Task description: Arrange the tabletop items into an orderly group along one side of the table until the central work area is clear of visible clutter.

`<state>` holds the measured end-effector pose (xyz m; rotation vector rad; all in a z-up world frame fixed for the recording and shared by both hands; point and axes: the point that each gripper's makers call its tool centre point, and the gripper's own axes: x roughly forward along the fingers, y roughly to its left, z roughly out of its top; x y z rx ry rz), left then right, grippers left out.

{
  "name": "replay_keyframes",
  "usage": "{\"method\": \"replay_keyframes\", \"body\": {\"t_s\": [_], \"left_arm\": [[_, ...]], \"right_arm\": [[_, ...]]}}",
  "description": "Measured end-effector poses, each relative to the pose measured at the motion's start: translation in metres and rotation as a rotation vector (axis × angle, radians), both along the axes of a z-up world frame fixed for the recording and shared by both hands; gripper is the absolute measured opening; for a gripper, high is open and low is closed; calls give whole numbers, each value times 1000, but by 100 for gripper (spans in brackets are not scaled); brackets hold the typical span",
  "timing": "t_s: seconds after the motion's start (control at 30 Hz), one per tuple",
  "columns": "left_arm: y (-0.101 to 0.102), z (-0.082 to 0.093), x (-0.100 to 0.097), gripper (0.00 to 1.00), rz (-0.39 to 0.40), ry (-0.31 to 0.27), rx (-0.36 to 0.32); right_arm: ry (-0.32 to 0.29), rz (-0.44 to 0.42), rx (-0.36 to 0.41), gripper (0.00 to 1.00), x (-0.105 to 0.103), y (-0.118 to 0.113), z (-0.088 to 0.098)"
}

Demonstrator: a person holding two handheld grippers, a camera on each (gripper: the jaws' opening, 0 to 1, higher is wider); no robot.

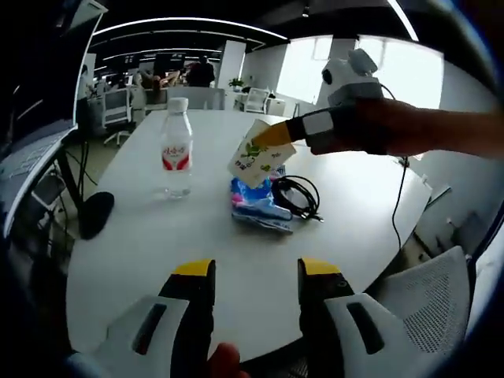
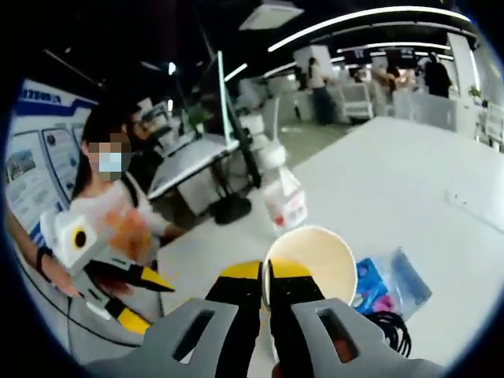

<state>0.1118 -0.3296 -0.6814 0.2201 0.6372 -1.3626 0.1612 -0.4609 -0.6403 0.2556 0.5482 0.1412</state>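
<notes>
Yellow-tipped left claw (image 1: pixel 250 276) hangs open, empty, low in frame. Right claw (image 2: pixel 265 282) pinches paper cup (image 2: pixel 309 263) by its rim, airborne above blue packet (image 1: pixel 257 206) & cable (image 1: pixel 298 194), centre table (image 1: pixel 157 244). Advice: keep cup level, set beside water bottle (image 1: pixel 176 150), don't crush rim.

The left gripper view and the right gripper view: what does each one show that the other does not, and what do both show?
Left gripper view alone: the cup's green-printed outside and the open left gripper low over the white table.

Right gripper view alone: the cup's empty inside, its rim pinched by the right gripper, and a person behind.

Both: the paper cup, the water bottle, the blue packet, the black cable.
</notes>
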Motion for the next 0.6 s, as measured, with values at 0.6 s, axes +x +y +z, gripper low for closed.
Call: {"method": "replay_keyframes", "body": {"t_s": [0.6], "left_arm": [[-4,1,-4,40,-39,2,-1]], "right_arm": [[171,316,-328,0,35,-7,-35]]}}
